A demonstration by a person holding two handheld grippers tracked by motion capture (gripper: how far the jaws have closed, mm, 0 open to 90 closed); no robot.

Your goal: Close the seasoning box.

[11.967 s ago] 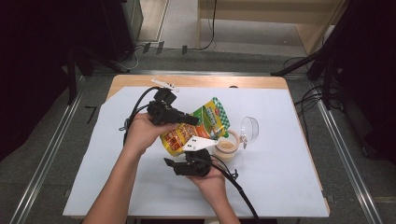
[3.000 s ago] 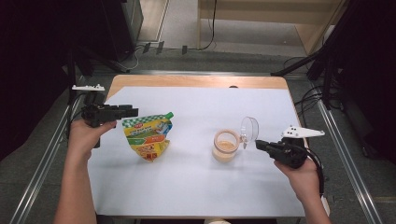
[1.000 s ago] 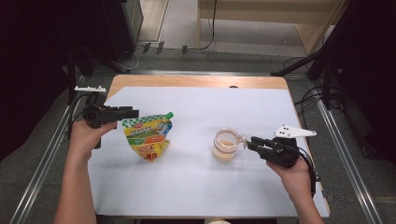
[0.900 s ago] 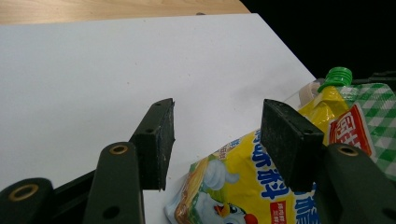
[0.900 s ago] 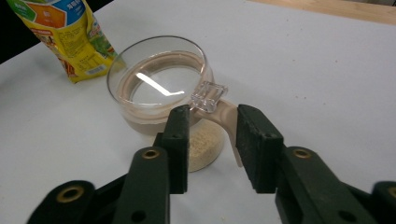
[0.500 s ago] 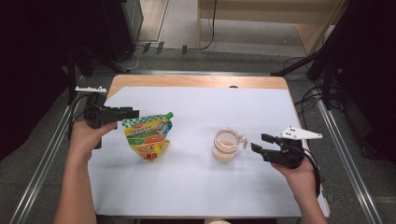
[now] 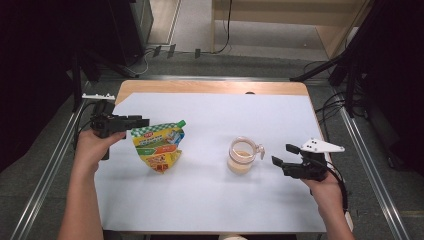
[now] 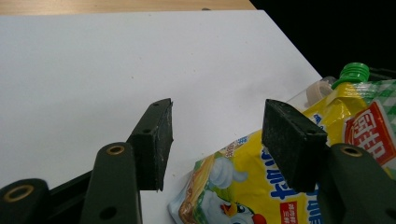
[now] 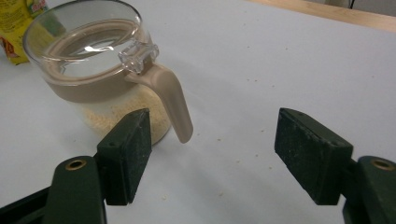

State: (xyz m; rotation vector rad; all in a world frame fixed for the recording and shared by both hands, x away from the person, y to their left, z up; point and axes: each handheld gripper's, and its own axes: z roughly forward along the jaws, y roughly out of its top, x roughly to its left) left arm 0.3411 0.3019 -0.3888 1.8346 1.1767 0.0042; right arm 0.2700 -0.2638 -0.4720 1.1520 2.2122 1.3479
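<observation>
White sheet (image 7: pixel 210 195) spread over a wooden table (image 7: pixel 200 86), bare wood left as a strip along the far edge. On the sheet's left part, a yellow pouch (image 7: pixel 157 147) with green-checked top and green cap (image 8: pixel 353 73), lying flat, cap toward the far right. Right of centre, well apart from the pouch, a clear jar (image 7: pixel 242 155) standing upright, lid shut, tan band round the rim, pale grains (image 9: pixel 121 114) filling the lower part, tan handle (image 9: pixel 175 100) hanging down the side toward the right gripper. At the sheet's left edge, left gripper (image 7: pixel 141 121) held level in the left hand (image 7: pixel 92 147), jaws apart with white sheet between them, the pouch's corner just beside and below the near jaw, not pinched. Near the right edge, right gripper (image 7: pixel 284 156) in the right hand (image 7: pixel 325 187), pointed at the jar, jaws just opened wide and standing clear of it, handle just ahead of the gap and nearer the left jaw, not touched. Scattered on the sheet around the jar, a few crumbs (image 9: pixel 219 139).
</observation>
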